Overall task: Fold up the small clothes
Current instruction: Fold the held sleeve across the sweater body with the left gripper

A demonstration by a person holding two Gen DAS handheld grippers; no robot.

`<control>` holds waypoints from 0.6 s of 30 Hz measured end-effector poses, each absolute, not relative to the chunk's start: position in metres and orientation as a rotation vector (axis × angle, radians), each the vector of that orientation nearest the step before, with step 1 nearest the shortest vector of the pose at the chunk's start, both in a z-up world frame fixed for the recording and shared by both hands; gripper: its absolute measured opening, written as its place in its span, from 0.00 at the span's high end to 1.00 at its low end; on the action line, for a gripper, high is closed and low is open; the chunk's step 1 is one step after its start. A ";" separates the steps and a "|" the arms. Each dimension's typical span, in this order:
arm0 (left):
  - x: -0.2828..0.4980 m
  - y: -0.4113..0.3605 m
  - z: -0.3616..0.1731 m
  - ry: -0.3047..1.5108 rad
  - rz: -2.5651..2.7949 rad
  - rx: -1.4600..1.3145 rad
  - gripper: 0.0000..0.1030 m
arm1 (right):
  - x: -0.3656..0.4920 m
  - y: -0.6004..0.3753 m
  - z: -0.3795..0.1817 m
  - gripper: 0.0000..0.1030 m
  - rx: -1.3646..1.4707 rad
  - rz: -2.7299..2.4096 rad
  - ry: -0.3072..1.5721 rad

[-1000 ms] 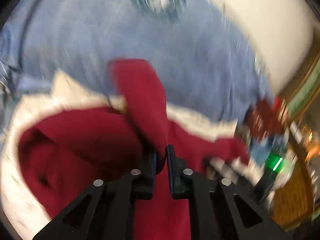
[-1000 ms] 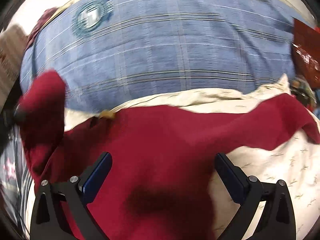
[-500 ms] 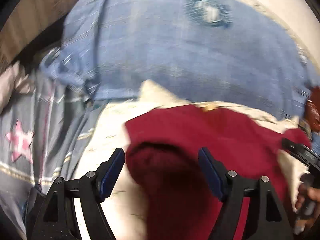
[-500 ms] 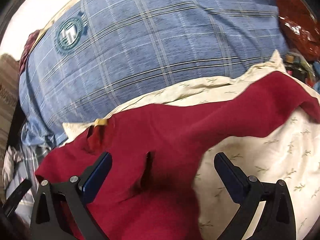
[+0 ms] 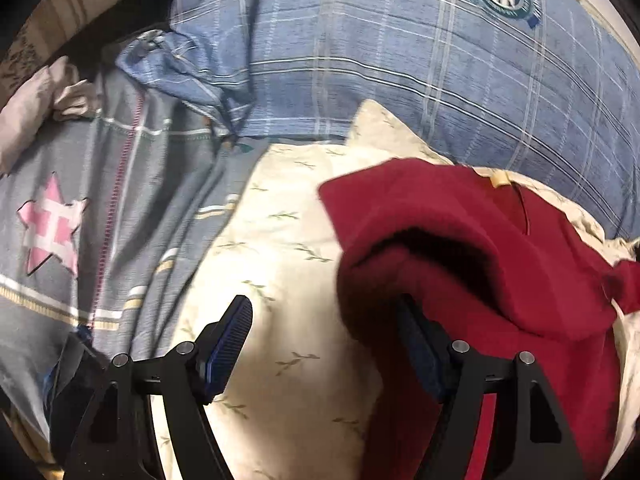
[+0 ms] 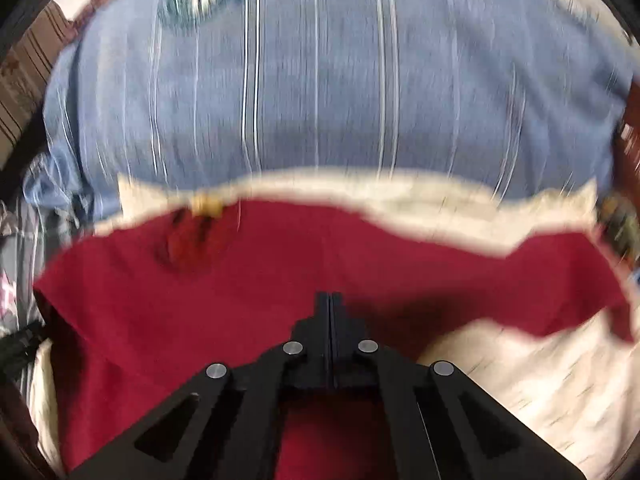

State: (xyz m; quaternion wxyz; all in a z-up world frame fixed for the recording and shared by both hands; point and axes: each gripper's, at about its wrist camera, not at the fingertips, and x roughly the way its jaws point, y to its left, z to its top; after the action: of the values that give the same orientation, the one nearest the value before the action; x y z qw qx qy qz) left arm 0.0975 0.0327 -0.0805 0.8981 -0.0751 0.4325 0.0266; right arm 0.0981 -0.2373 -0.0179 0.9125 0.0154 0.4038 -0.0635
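- The red garment (image 5: 472, 264) is lying partly folded on a cream floral sheet (image 5: 280, 248) on the bed.
- The left gripper (image 5: 324, 344) is hanging with fingers wide apart, holding nothing.
- The right gripper (image 6: 329, 304) is showing fingers pressed together over the red cloth; whether they are pinching it, I cannot tell.
- A loose pinch is risking the fold slipping open.

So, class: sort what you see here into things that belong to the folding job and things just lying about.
Belongs to the job:
red garment
left gripper, open
right gripper, shut
cream leaf-print cloth under the garment

Just lying about:
blue plaid pillow
grey star-print bedding
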 end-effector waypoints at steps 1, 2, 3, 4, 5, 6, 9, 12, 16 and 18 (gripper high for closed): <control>0.097 0.035 -0.079 0.889 0.058 -0.173 0.30 | 0.097 -0.239 -0.005 1.00 0.006 -0.145 0.792; 0.099 0.040 -0.080 0.884 0.061 -0.182 0.30 | 0.095 -0.242 0.007 1.00 -0.025 -0.168 0.750; 0.099 0.045 -0.080 0.882 0.064 -0.184 0.30 | 0.095 -0.246 0.015 1.00 -0.047 -0.192 0.724; 0.099 0.044 -0.081 0.884 0.063 -0.185 0.30 | 0.095 -0.254 0.018 1.00 -0.038 -0.210 0.721; 0.100 0.041 -0.082 0.886 0.056 -0.186 0.30 | 0.096 -0.261 0.016 0.97 0.001 -0.197 0.742; 0.098 0.042 -0.081 0.886 0.051 -0.184 0.30 | 0.096 -0.269 0.009 0.92 0.069 -0.154 0.779; 0.090 0.042 -0.077 0.889 0.040 -0.163 0.30 | 0.093 -0.272 -0.020 0.50 0.153 -0.078 0.868; 0.089 0.044 -0.078 0.899 0.045 -0.154 0.30 | 0.095 -0.258 -0.048 0.49 0.125 -0.060 0.935; 0.087 0.055 -0.074 0.882 0.071 -0.183 0.30 | 0.107 -0.225 -0.079 0.78 -0.005 -0.027 1.026; 0.082 0.064 -0.067 0.839 0.096 -0.212 0.30 | 0.105 -0.220 -0.072 0.90 -0.058 -0.033 1.002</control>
State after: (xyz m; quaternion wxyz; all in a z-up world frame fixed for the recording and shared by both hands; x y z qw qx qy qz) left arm 0.0823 0.0641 -0.0665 0.9068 -0.1029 0.4062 0.0463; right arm 0.1048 -0.2198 -0.0723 0.8766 -0.0276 0.4802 -0.0159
